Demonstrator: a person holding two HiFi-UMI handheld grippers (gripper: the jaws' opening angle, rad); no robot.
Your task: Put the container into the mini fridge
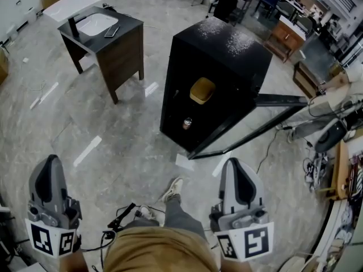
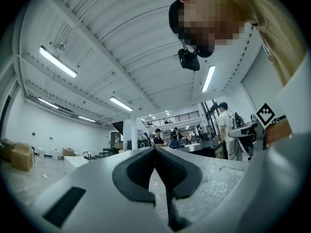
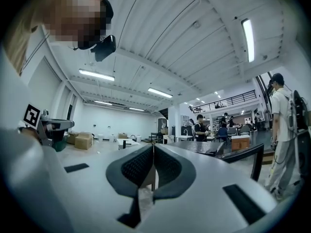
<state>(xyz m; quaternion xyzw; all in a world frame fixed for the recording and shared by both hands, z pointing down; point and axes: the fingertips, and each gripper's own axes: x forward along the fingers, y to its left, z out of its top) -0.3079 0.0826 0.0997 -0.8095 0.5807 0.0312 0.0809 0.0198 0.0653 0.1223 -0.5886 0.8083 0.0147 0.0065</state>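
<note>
Two grippers are held low and close to the person's body in the head view, pointing forward, with the left gripper (image 1: 50, 160) at the lower left and the right gripper (image 1: 239, 163) at the lower right. The left gripper view looks up toward the ceiling, and there the left gripper (image 2: 155, 149) has its dark jaws pressed together at the tips with nothing between them. The right gripper (image 3: 153, 147) is clenched the same way in its own view and is also empty. Ahead of the person, well apart from both grippers, the black mini fridge (image 1: 227, 55) stands on the pale marble floor (image 1: 113, 146). Its door (image 1: 266, 118) is swung wide open to the right. The yellow container (image 1: 202, 90) sits inside the fridge in the upper part of the compartment. A small round object (image 1: 186, 123) lies lower down, near the front edge; what it is cannot be told. To the left of the fridge stands a dark wooden cabinet (image 1: 122, 52) with a white basin (image 1: 96, 22) set in its top. One light shoe (image 1: 173, 188) of the person shows on the floor between the two grippers, nearer the right one. In the right gripper view another person (image 3: 282, 130) in a white shirt stands at the right edge.
</note>
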